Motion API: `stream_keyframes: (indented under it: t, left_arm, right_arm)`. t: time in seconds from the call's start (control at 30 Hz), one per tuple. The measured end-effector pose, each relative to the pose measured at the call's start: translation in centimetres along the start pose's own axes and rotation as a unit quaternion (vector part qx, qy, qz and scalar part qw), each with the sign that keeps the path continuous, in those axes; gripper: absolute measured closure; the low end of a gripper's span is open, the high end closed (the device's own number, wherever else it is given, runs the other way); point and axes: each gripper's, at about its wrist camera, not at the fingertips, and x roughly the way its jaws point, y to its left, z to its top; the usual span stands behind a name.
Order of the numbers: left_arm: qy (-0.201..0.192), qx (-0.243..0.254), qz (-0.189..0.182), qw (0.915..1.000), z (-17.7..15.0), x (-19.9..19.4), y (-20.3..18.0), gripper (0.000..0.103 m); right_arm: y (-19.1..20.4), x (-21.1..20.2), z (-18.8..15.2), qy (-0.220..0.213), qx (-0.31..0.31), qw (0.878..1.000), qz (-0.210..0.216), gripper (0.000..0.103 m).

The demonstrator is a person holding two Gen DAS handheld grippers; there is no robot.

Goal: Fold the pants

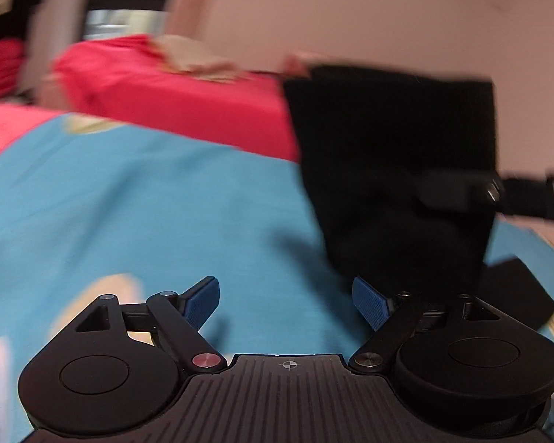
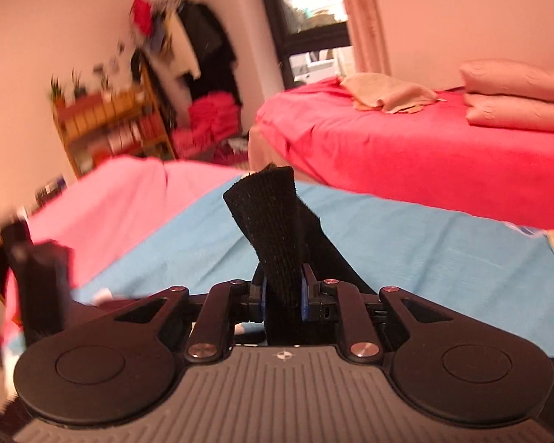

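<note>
The left gripper (image 1: 284, 301) gapes wide, holding nothing, low over the blue sheet (image 1: 147, 203). The pants (image 1: 395, 170) hang to its right, long axis vertical, pinched (by a bunched edge) in the right gripper (image 2: 282, 295), clearly the nearer.

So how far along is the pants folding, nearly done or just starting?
Early, by the look of it. No finished fold shows in either view. In hand: the right hand-held gripper is shut on an edge of the black pants, which hang lifted over the blue sheet. The left hand-held gripper is open and empty. Laying flat and folding remain.
</note>
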Motion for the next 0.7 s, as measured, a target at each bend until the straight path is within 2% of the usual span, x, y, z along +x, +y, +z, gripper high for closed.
stream_keyframes:
  t: [0.07, 0.13, 0.23, 0.33, 0.4, 0.5, 0.53, 0.6, 0.67, 0.7]
  left_arm:
    - [0.012, 0.03, -0.026, 0.9991, 0.9, 2.0, -3.6, 0.0]
    - [0.009, 0.057, -0.031, 0.9979, 1.9, 3.2, -7.0, 0.0]
    - [0.002, 0.103, -0.058, 0.993, 3.1, 4.4, -11.9, 0.0]
    - [0.009, 0.143, -0.084, 0.9861, 2.8, 6.0, -16.0, 0.0]
    - [0.025, 0.162, -0.087, 0.9827, 1.6, 7.6, -17.8, 0.0]
    - [0.052, 0.158, -0.088, 0.9821, -0.3, 9.4, -18.4, 0.0]
    - [0.05, 0.162, -0.084, 0.9819, -0.8, 9.5, -18.6, 0.0]
    - [0.037, 0.181, -0.069, 0.9804, -1.6, 9.1, -19.3, 0.0]
    - [0.036, 0.189, -0.064, 0.9792, -1.6, 8.8, -19.6, 0.0]
    - [0.036, 0.189, -0.063, 0.9793, -1.5, 8.8, -19.7, 0.0]
  right_arm:
    - [-1.3, -2.1, 0.2, -0.019, 0.008, 1.0, -0.011, 0.084]
    - [-3.4, -3.9, 0.9, -0.036, 0.016, 0.999, -0.035, 0.084]
    - [-7.5, -7.2, 1.4, -0.07, 0.04, 0.994, -0.07, 0.084]
    - [-11.9, -11.6, -0.6, -0.098, 0.089, 0.985, -0.109, 0.084]
    - [-15.3, -13.3, -3.2, -0.093, 0.131, 0.976, -0.146, 0.083]
    - [-20.5, -12.8, -8.3, -0.035, 0.196, 0.961, -0.194, 0.071]
    - [-22.0, -12.8, -9.8, -0.026, 0.226, 0.956, -0.186, 0.07]
    - [-23.9, -13.8, -11.3, -0.067, 0.277, 0.95, -0.128, 0.062]
    - [-25.0, -14.5, -11.0, -0.093, 0.308, 0.941, -0.109, 0.038]
    - [-25.4, -14.6, -10.6, -0.1, 0.318, 0.937, -0.102, 0.035]
